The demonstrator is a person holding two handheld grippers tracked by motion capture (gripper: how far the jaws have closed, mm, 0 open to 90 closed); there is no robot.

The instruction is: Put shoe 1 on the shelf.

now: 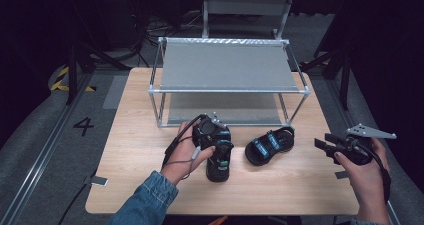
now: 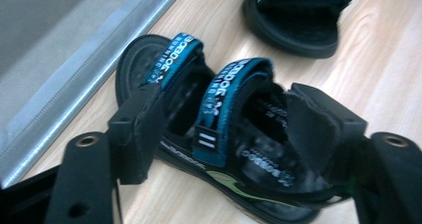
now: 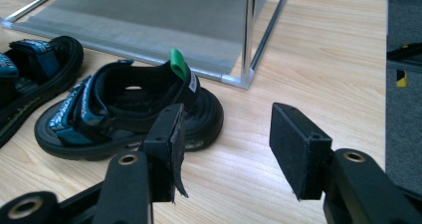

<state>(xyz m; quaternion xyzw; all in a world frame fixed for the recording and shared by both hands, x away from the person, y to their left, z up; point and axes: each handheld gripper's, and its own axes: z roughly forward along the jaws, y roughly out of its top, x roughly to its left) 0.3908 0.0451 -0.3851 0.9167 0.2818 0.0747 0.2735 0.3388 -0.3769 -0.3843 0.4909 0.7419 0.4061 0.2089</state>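
In the high view the left gripper point(image 1: 216, 135) hangs over the near sandal point(image 1: 219, 162) on the surface point(image 1: 140, 135), while the right gripper point(image 1: 327, 145) stays well apart from the far sandal point(image 1: 269, 145) beside the rack point(image 1: 227, 65). In the left gripper view the gripper point(image 2: 224, 129) stands open, jaws flanking the near sandal point(image 2: 219, 119) without pressing it. In the right gripper view the gripper point(image 3: 226, 134) is open and empty, the far sandal point(image 3: 124, 114) just beyond its left jaw.

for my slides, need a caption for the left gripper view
Open left gripper straddling a black and blue sandal on the wooden table.
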